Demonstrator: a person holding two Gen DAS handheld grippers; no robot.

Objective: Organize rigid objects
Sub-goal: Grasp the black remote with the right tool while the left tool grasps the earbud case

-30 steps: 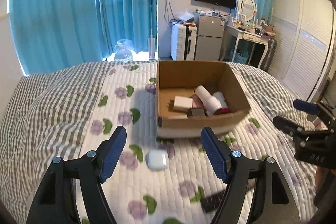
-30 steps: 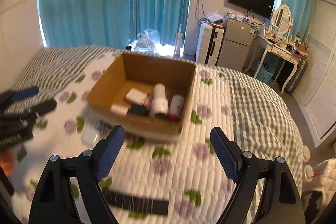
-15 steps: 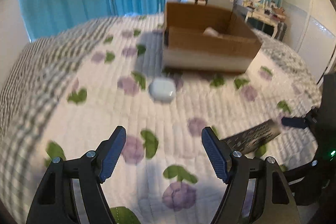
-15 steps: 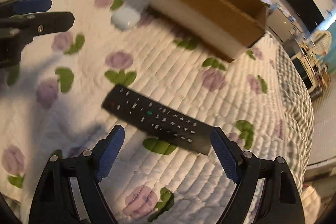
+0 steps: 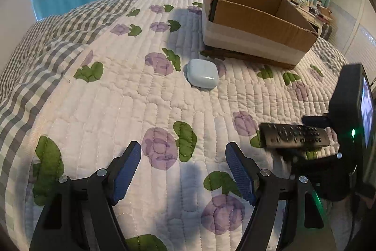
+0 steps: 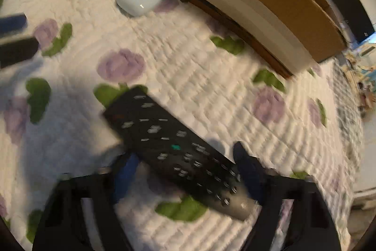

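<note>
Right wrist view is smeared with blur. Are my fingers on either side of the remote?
Observer: Yes. In the sharp left wrist view, the remote sits between the right gripper's fingers, one beyond it and one nearer. The jaws look wide, not clamped.
Operator: Is the left gripper carrying anything?
Observer: No. The left gripper is open and empty above the quilt.
Operator: What is in line with it?
Observer: The earbud case lies roughly straight ahead of its fingers, short of the cardboard box and not touching it.
</note>
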